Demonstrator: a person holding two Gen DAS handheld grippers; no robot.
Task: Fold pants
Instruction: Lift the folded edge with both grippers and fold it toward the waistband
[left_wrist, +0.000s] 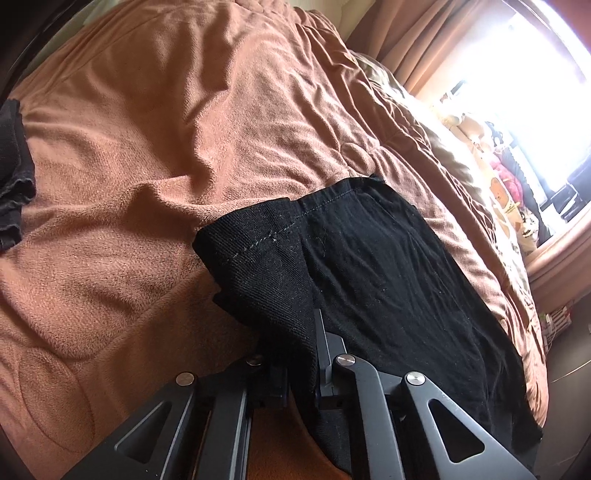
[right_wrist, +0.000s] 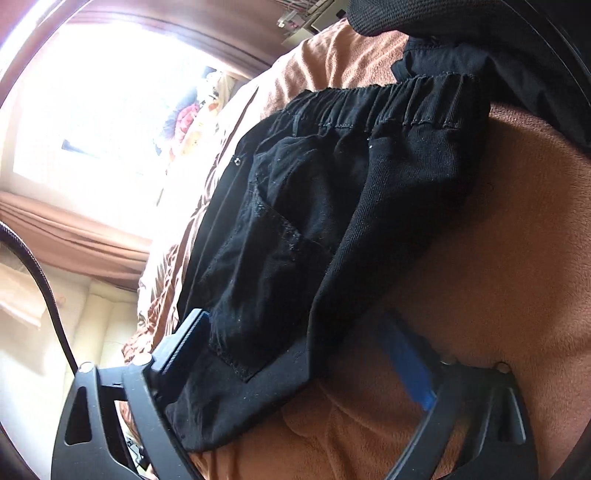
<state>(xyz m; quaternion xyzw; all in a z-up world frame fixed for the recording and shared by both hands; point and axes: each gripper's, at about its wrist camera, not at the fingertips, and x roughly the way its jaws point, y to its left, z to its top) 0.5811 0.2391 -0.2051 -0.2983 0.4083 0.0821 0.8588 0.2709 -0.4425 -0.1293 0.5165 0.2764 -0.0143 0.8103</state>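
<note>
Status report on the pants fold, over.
Left gripper shut on black pants. Right gripper open, pants between fingers. Brown blanket underneath, nothing in the way.

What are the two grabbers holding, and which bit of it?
The left gripper pinches a raised fold of the black pants. The right gripper is open, holding nothing.

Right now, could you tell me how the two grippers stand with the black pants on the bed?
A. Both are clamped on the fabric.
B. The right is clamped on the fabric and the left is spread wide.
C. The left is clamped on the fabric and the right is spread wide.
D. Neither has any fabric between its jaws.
C: the left gripper pinches a fold of the black pants, while the right gripper has its jaws wide apart.
</note>
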